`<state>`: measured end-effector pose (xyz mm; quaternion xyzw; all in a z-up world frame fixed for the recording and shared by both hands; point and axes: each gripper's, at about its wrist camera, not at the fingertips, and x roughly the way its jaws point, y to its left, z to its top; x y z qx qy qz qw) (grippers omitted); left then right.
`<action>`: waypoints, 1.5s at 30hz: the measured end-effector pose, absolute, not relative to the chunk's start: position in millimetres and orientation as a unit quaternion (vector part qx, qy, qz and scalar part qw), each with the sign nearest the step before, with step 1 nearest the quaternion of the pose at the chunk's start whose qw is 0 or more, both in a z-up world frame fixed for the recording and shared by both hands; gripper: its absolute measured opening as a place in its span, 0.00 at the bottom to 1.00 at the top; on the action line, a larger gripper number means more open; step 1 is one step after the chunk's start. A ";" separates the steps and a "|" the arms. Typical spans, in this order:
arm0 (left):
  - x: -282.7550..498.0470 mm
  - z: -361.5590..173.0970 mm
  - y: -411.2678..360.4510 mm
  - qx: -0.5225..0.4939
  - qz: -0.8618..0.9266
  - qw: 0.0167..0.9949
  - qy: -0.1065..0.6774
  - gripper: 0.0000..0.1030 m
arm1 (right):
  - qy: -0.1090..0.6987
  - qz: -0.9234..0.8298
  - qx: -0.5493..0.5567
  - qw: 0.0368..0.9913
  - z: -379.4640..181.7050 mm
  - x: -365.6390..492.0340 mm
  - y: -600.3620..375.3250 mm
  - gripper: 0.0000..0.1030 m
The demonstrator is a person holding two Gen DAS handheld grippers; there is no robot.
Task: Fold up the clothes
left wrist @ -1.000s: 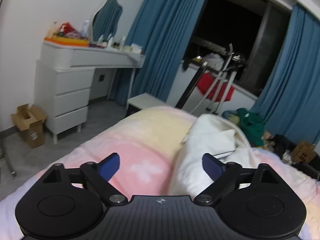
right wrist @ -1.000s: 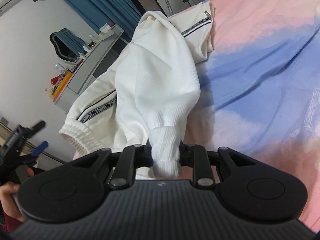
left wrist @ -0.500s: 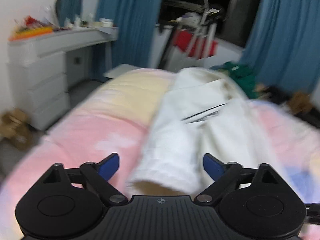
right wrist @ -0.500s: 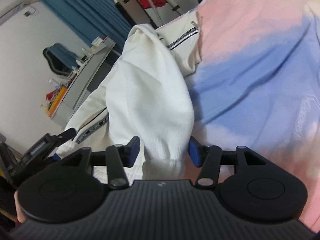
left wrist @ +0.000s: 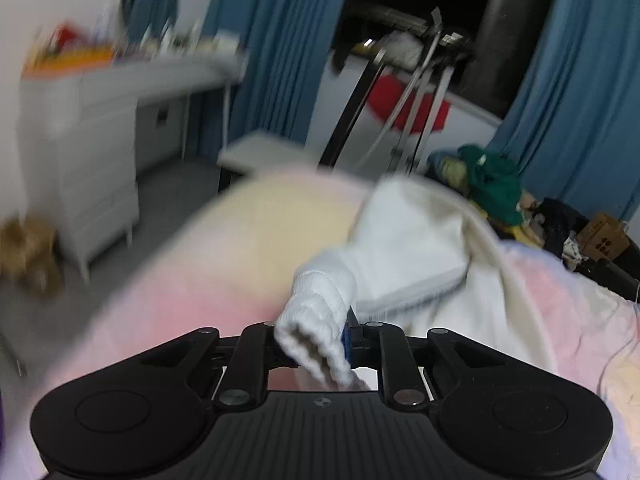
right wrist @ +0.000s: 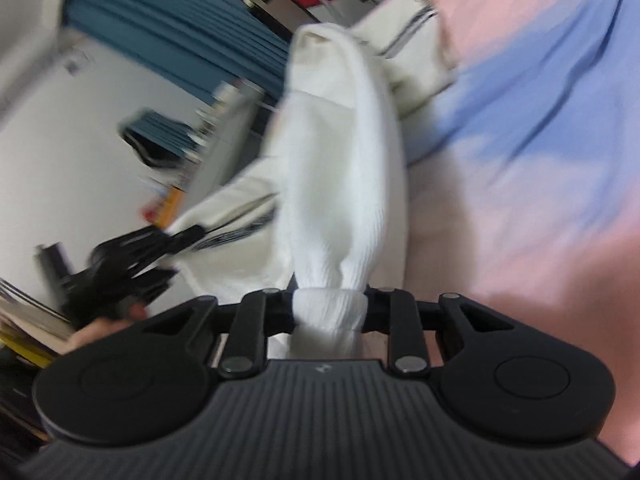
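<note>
Left wrist view: left gripper clamped on one ribbed cuff of the white sweatshirt. Cuff sits right between the fingers, open end poking back toward the camera. Blue pad visible pressed against the cuff's right side. Sleeve runs forward and right from the gripper into the bunched body of the garment, which lies on the bed, pink and pale yellow cover. Behind: white desk with clutter on top, blue curtains, drying rack by the dark window, green clothing heaped on the right. Left part of frame is motion-blurred.

Right wrist view: right gripper closed on the other cuff, fabric pinched tight and bunched between the fingers. Sleeve rises straight away from the gripper, taut, up to the rest of the sweatshirt; dark striped trim shows on the far part. Bed cover here is pink and blue, to the right of the garment. Left gripper seen at the left, blurred, gripping the striped sleeve end; holder's hand below it.
</note>
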<state>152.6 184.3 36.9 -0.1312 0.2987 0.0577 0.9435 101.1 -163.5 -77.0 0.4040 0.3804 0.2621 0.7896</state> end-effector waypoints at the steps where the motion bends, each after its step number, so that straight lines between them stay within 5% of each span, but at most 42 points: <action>1: 159.8 51.9 193.6 -0.130 0.057 0.946 0.292 0.18 | 0.374 0.275 0.418 0.781 -73.6 100.2 -150.6 0.25; 9: 235.0 109.1 267.3 -0.048 0.118 0.957 0.259 0.17 | 0.316 0.331 0.488 0.744 -52.5 123.6 -24.2 0.26; 19: 315.6 -11.5 343.6 -0.097 0.160 0.922 0.340 0.21 | 0.378 0.259 0.469 0.755 -116.2 180.9 71.5 0.29; 22: 309.0 -18.2 354.3 -0.113 0.153 0.926 0.327 0.27 | 0.373 0.266 0.426 0.780 -113.2 180.8 72.5 0.53; 24: 299.3 -14.4 356.6 -0.117 0.151 0.927 0.322 0.37 | 0.363 0.282 0.379 0.803 -100.8 177.1 73.5 0.83; 25: 294.4 -12.5 357.7 -0.120 0.150 0.928 0.319 0.46 | 0.355 0.287 0.359 0.814 -96.2 173.9 72.3 0.88; 28: 262.1 -2.8 352.0 -0.118 0.160 0.935 0.294 0.79 | 0.338 0.302 0.305 0.838 -83.3 164.6 66.6 0.88; 29: 250.9 1.2 345.7 -0.110 0.163 0.938 0.285 0.81 | 0.335 0.300 0.298 0.842 -78.6 161.5 60.2 0.88; 45: 82.9 47.0 141.0 -0.064 0.049 0.973 0.218 0.83 | 0.185 0.251 0.124 0.942 31.8 105.6 -92.7 0.88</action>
